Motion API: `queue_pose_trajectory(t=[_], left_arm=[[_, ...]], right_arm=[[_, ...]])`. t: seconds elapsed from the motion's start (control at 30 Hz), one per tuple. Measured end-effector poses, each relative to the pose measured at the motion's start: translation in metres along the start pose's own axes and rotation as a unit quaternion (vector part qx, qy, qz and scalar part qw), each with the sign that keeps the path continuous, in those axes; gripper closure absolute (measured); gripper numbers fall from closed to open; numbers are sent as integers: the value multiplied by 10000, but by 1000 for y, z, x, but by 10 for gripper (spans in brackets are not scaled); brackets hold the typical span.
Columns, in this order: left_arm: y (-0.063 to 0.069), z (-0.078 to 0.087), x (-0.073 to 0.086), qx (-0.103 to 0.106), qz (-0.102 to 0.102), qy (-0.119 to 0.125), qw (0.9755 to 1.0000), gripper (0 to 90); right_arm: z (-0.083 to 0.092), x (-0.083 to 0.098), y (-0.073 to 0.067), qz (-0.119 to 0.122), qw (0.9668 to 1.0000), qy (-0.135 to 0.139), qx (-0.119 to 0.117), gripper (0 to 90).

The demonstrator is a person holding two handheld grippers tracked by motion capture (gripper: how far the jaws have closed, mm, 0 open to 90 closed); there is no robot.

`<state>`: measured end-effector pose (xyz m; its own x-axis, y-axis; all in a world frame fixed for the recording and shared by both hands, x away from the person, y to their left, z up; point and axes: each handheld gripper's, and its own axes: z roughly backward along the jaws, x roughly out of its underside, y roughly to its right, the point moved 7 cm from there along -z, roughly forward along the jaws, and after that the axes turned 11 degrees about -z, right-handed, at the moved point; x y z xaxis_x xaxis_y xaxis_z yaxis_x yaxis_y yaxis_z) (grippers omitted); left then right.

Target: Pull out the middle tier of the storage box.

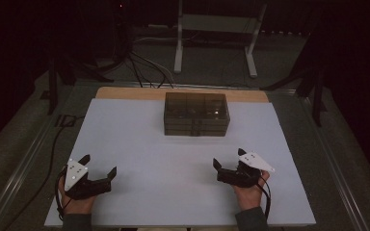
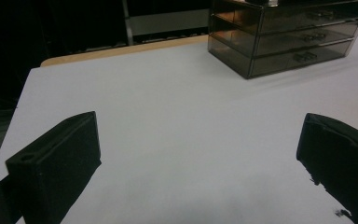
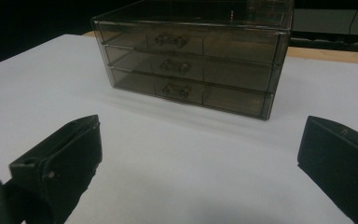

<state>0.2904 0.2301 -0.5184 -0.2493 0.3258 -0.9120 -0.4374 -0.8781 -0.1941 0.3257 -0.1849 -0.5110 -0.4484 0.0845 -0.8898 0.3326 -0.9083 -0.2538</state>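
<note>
My left claw (image 1: 99, 164) spread wide, my right claw (image 1: 228, 158) likewise released, both resting on the white surface (image 1: 173, 159), smoky drawer box (image 1: 196, 114) well ahead

The table (image 1: 139, 144) carries one smoked-clear drawer unit (image 1: 196, 114) with three stacked drawers (image 3: 186, 65), each having one handle, and two hand-held grippers, left (image 1: 99, 166) and right (image 1: 229, 159).

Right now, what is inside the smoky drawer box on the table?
The drawer box has three shut drawers with small handles. Through its tinted top, faint glints show, but its contents cannot be identified.
</note>
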Motion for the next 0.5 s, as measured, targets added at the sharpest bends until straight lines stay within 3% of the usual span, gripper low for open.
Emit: queue_pose_trajectory(t=[0.5], left_arm=[[0,-1,1,13,2,-30,10000,6]], right_arm=[[-16,-7,-8,-103,9999,46,95,0]])
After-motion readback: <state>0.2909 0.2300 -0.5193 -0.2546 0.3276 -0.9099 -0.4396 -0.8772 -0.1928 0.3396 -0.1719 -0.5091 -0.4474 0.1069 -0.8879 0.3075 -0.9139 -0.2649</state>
